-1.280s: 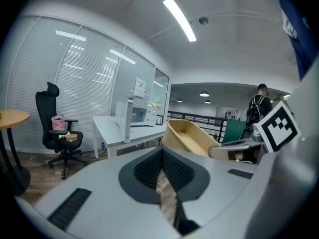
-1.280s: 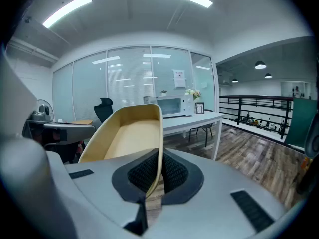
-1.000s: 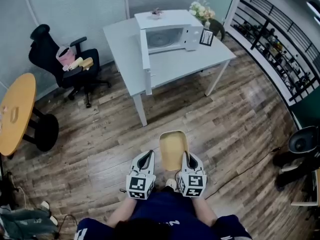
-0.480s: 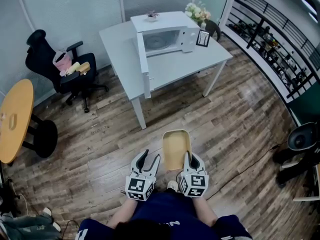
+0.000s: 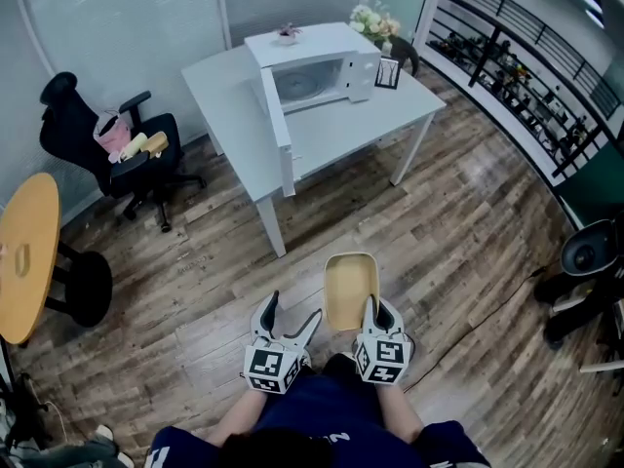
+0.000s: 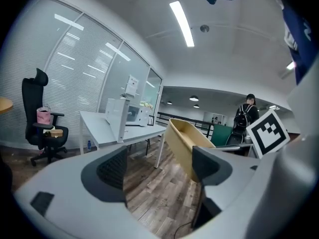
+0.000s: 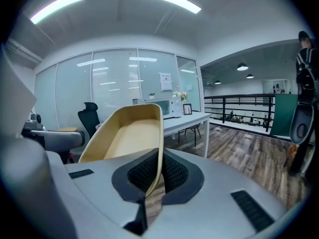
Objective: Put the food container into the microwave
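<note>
The right gripper [image 5: 371, 312] is at the bottom middle of the head view. Its two jaws are pinched tight on the thin side wall of the tan food container [image 5: 350, 289]. The container is empty. It sticks out in front of the gripper, up in the air over the wooden floor [image 5: 468, 232]. The left gripper [image 5: 291, 317] is just beside it, on the left. Its jaws are wide apart and hold nothing; only floor shows between them. The white microwave [image 5: 314, 74] is far off at the top middle, on a white table [image 5: 400, 115]. Its door [image 5: 274, 120] stands open on the left side. A black office chair [image 5: 93, 139] is at the upper left, and a round yellow table [image 5: 24, 256] is at the left edge.
</note>
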### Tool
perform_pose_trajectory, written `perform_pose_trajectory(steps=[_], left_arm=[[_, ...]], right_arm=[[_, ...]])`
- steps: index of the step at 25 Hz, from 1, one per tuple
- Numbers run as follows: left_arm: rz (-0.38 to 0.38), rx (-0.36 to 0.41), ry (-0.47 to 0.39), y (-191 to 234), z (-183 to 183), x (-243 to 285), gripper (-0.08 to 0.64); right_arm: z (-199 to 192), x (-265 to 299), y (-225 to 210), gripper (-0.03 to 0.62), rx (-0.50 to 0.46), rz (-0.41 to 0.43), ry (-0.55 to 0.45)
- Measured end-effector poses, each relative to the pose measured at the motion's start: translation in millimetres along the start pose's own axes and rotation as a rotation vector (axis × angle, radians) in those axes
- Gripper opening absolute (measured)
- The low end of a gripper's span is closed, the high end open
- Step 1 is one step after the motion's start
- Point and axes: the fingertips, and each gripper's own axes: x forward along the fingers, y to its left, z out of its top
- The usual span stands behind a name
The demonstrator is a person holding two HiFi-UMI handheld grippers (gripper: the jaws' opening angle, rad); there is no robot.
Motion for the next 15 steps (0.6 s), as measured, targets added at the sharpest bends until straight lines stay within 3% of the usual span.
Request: perform_pose_trajectory(steps=[8,15], left_arm=[[-0.037,-0.006,0.028,6.1,-5.5,11.3,0.391],[-0.029,0.009,0.05,10.9,-3.3,55.7,0.391]], right_arm=[[-15.8,1.6,0.6,0.013,0.018,-0.027,0.048],[-7.8,51.7,-12.6,0.012,0.021,0.022,0.063]])
